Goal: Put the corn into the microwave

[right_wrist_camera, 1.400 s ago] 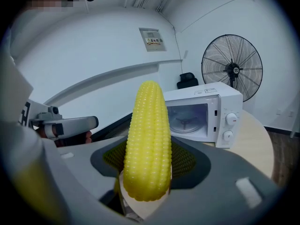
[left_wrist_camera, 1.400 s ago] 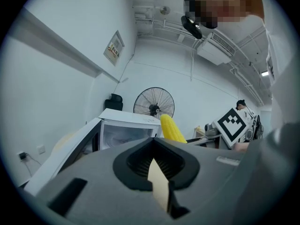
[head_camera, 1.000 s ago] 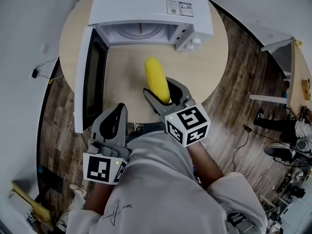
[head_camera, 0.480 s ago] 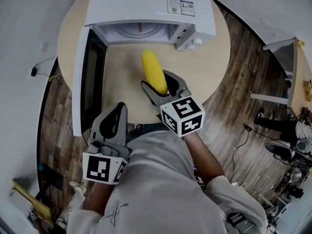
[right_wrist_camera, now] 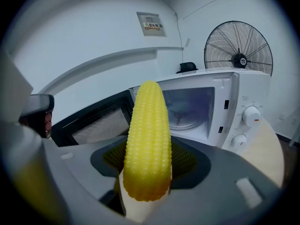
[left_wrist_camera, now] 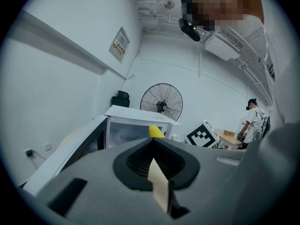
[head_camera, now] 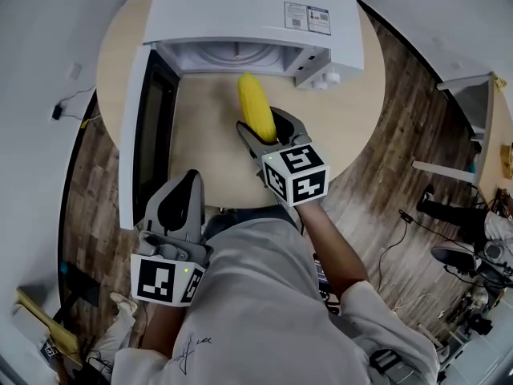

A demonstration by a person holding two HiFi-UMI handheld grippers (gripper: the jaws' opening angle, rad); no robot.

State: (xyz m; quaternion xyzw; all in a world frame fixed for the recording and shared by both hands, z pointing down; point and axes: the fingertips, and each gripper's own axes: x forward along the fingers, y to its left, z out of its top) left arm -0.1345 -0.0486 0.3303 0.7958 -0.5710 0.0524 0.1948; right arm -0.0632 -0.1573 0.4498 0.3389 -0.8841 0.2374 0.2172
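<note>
Head view: R gripper [head_camera: 264, 131] clamps corn [head_camera: 254, 103] by its base, just before door-ajar microwave [head_camera: 248, 14]; L gripper [head_camera: 183, 191] pinched together, empty. Cob looks stiff, light; mid-body grip prob. steadier.

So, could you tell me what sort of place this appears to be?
Probably a lab or workshop, not a home kitchen: the microwave sits on a round table, with a large fan and loose cables on the floor.
</note>
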